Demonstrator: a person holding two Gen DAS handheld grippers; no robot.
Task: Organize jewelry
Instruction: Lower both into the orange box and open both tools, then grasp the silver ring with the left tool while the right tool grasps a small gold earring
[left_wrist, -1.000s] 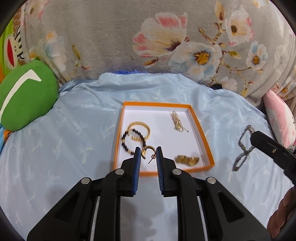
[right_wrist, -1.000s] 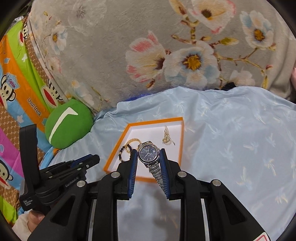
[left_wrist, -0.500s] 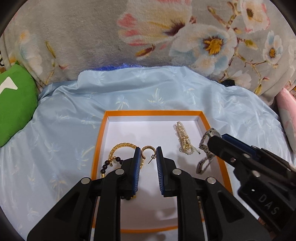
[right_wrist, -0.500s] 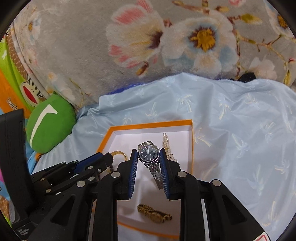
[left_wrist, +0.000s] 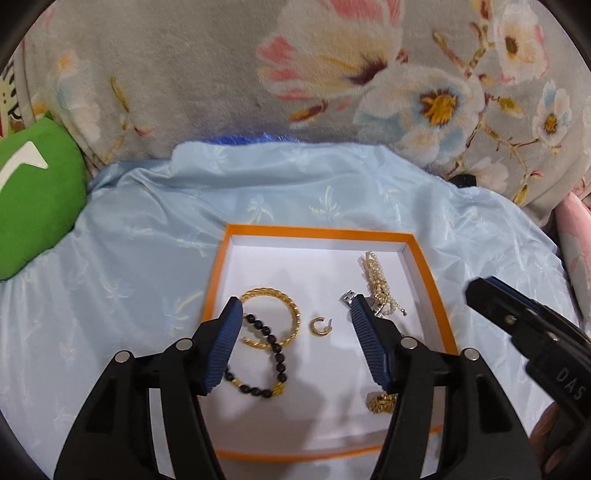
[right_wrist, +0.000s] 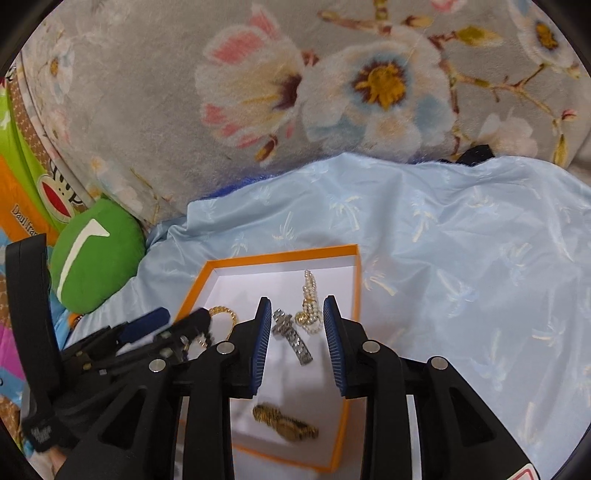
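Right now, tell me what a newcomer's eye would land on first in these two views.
First, the shallow orange-rimmed white box lying on the pale blue satin sheet, with jewelry scattered inside. Both claws hang open over it: the left claw above a small gold hoop earring, the right claw above a silver metal-link watch. Behind, a grey floral plush blanket fills the background.
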